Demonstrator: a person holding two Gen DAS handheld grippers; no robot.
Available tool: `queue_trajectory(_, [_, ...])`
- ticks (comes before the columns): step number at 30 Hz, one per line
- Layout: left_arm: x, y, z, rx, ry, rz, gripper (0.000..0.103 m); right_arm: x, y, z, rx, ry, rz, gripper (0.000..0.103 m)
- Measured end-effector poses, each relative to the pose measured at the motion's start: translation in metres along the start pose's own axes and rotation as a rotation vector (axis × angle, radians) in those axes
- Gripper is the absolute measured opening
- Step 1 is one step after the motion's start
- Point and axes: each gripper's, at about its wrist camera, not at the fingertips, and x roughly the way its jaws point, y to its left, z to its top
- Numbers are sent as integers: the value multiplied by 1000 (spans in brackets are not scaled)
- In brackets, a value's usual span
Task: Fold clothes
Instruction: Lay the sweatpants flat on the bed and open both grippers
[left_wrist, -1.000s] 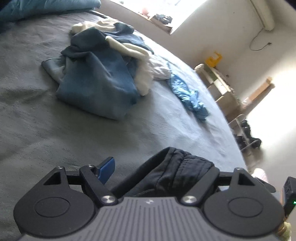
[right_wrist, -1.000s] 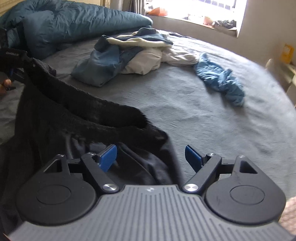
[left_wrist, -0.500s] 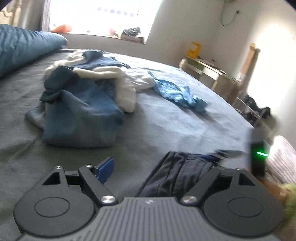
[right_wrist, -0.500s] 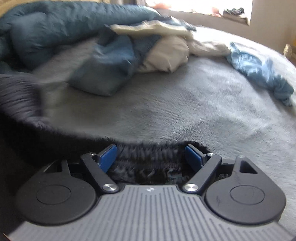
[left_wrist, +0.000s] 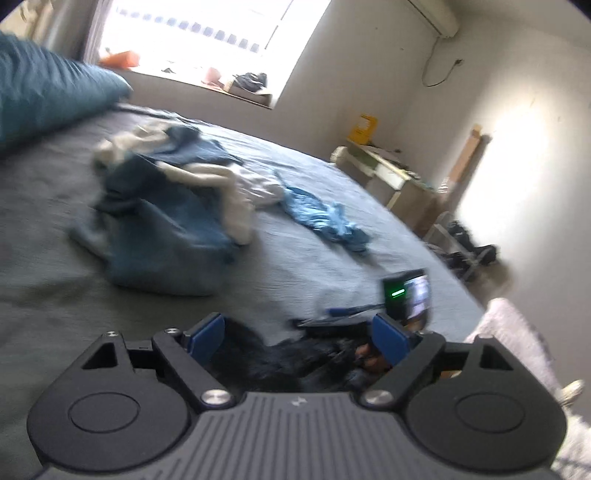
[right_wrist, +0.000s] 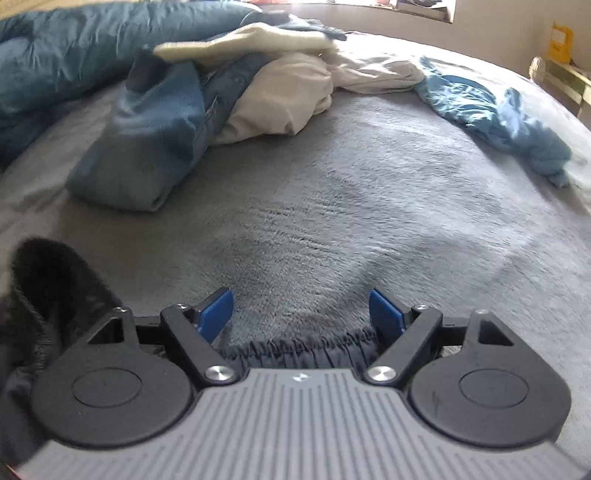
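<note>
Since earlier frame: black garment dropped from raised drape to flat on bed; left view swung up toward window. Right claw apart, elastic waistband lying between pads, not pinched. Left claw opening – dark fabric between pads, no pressure visible. Unfolded pile well apart, further up bed. Risk: premature lift – waistband slips free, garment bunches; cause – pads not clamped on cloth

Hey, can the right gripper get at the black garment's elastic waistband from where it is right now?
Probably yes. The right gripper is open, and the black garment's gathered waistband lies right between its fingers on the grey blanket, with nothing over it.
</note>
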Motion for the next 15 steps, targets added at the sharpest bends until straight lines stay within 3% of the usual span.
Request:
queue_trajectory(3, [-46, -9, -13, 12, -31, 75, 88, -44, -11, -3, 5, -28, 1, 81])
queue_trajectory(7, [-120, -16, -34, 16, -103, 146, 88, -131, -30, -17, -44, -100, 5, 81])
queue_trajectory(15, [-253, -32, -75, -2, -183, 363, 88, -298, -65, -79, -55, -199, 35, 81])
